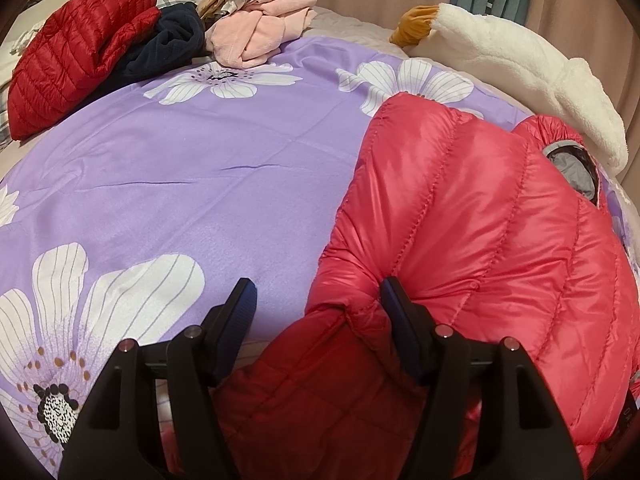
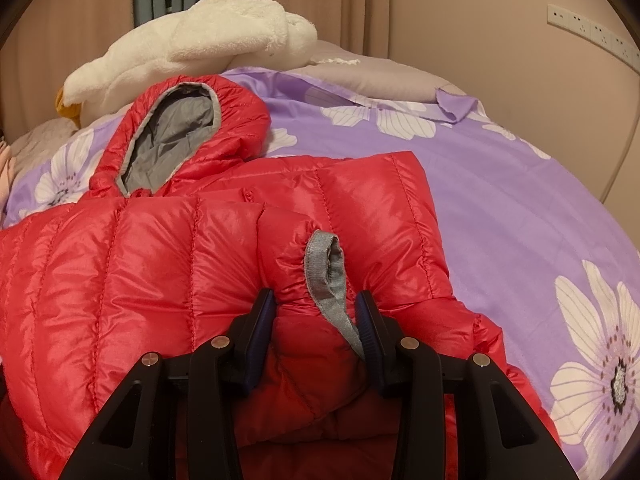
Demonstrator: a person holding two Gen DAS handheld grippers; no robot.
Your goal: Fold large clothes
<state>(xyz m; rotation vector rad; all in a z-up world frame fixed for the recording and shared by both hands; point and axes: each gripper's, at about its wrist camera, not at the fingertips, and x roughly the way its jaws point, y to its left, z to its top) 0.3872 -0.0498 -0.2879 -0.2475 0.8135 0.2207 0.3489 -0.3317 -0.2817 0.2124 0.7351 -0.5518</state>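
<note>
A shiny red hooded down jacket (image 1: pixel 480 220) lies on the purple flowered bedsheet (image 1: pixel 200 180), its sleeves folded in over the body. In the left wrist view my left gripper (image 1: pixel 317 294) stands open at the jacket's near left edge. Its right finger (image 1: pixel 394 300) touches the puffy fabric, while its left finger (image 1: pixel 244 296) hangs over bare sheet. In the right wrist view the jacket (image 2: pixel 160 260) fills the left half, its grey-lined hood (image 2: pixel 172 136) at the far end. My right gripper (image 2: pixel 315 300) is shut on a sleeve end with a grey cuff (image 2: pixel 324 268).
At the far left of the bed are a dark red quilted jacket (image 1: pixel 72 52), a navy garment (image 1: pixel 168 36) and pink clothes (image 1: pixel 256 36). A white plush goose (image 2: pixel 200 40) lies behind the hood. Curtains and a wall with sockets (image 2: pixel 588 36) stand beyond the bed.
</note>
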